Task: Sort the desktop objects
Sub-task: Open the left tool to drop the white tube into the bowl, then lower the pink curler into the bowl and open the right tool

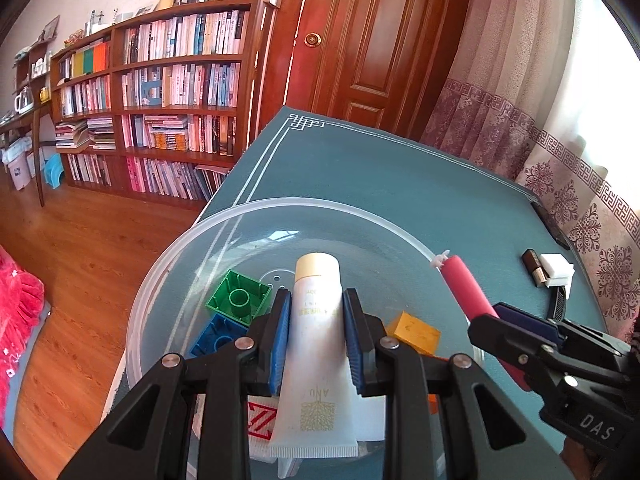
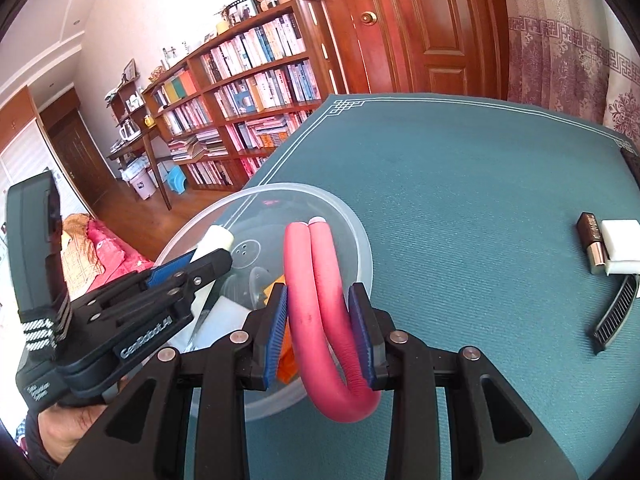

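My left gripper is shut on a white cream tube, held over the clear plastic bowl. A green brick, a blue brick and a yellow block lie in the bowl. My right gripper is shut on a pink foam roller bent double, above the bowl's right rim. In the left wrist view the right gripper and the roller come in from the right. The left gripper with the tube shows at the left of the right wrist view.
On the teal table mat to the right lie a brown lipstick, a white block and a black comb-like clip. The mat's left edge drops to a wood floor. A bookshelf and a door stand behind.
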